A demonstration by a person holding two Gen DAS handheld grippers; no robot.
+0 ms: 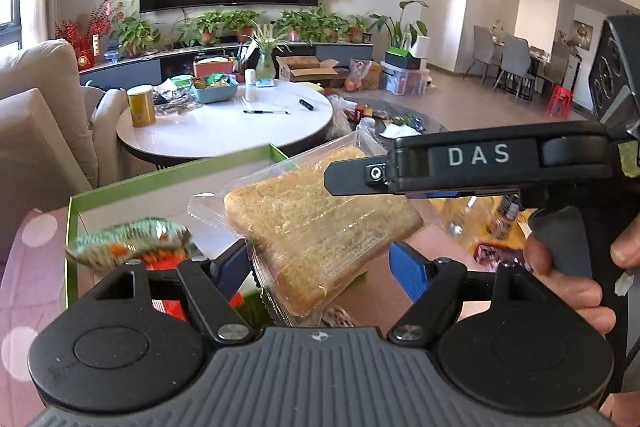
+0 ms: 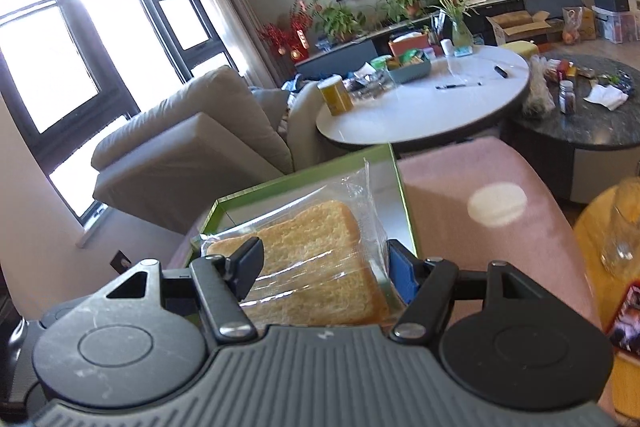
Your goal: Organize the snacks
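Note:
A slice of bread in a clear wrapper [image 1: 320, 227] [image 2: 312, 251] hangs tilted above a green-rimmed box [image 1: 172, 173] [image 2: 304, 171]. My left gripper [image 1: 320, 259] is shut on its near corner, the blue pads at the wrapper's sides. My right gripper [image 1: 340, 175] [image 2: 326, 263] comes in from the right and is shut on the same pack. Its black left finger lies over the top face and its blue right pad sits at the right edge. A green and orange snack packet [image 1: 128, 243] shows blurred over the box's left part.
The box sits on a pink cloth with pale dots [image 2: 480, 247]. Red and green packets [image 1: 168, 303] lie inside it. Beyond are a round white table [image 1: 240, 131], a dark round table [image 2: 592, 123] and a beige sofa [image 2: 180, 147]. A glass [image 2: 624, 227] stands on a yellow surface at right.

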